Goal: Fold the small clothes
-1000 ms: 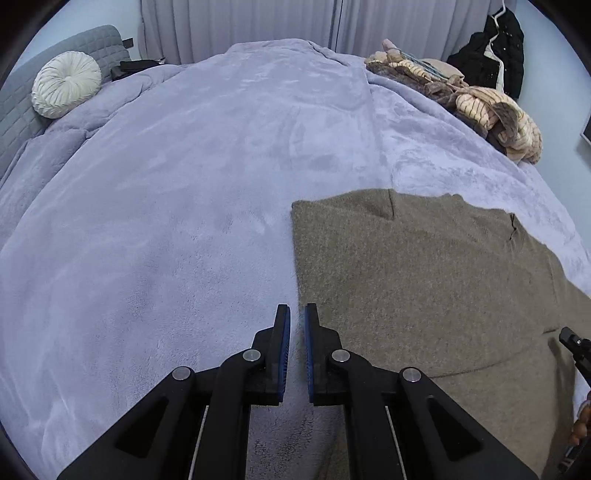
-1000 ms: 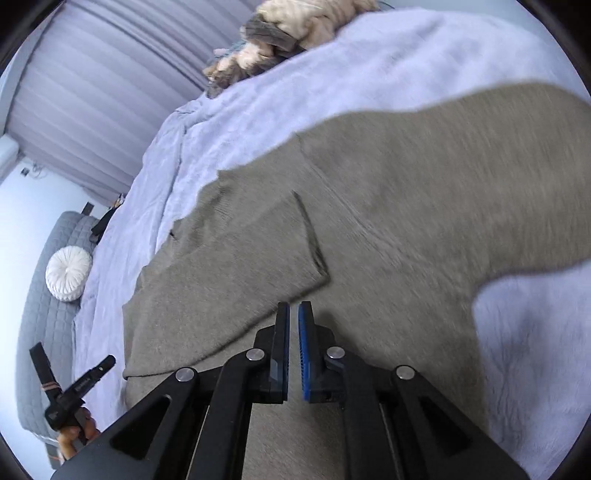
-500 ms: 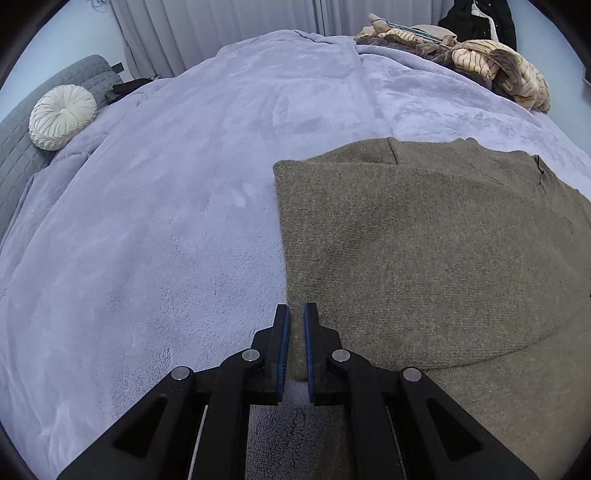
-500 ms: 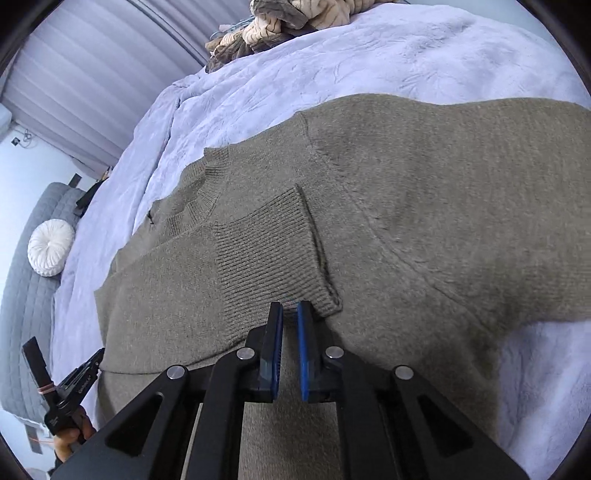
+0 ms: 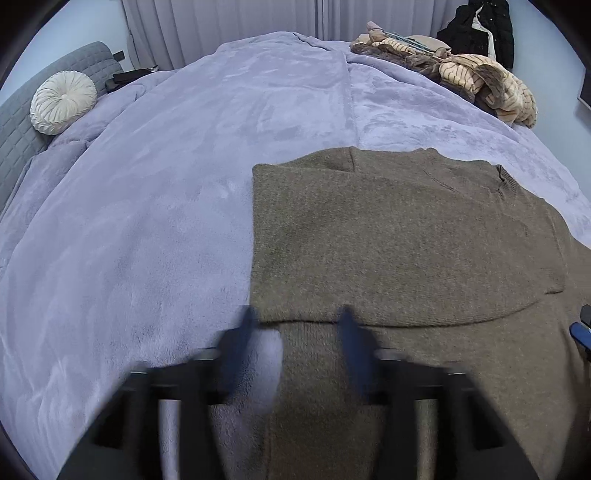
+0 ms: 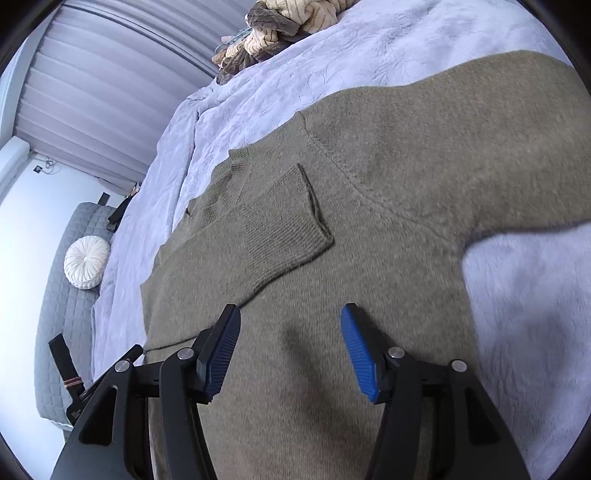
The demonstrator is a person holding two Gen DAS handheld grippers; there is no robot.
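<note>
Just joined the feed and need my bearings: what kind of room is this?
Most likely a bedroom: a wide bed under a lilac fleece blanket, a grey quilted headboard with a round white cushion, and floor-length curtains.

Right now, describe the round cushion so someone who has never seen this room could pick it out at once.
Start from the big bed under its lilac blanket, and go to its grey quilted headboard at the far left. The cushion leans against that headboard, by the blanket's edge. It is the only round, cream thing there, pleated out from a centre button, unlike the striped clothes pile at the opposite corner.
</note>
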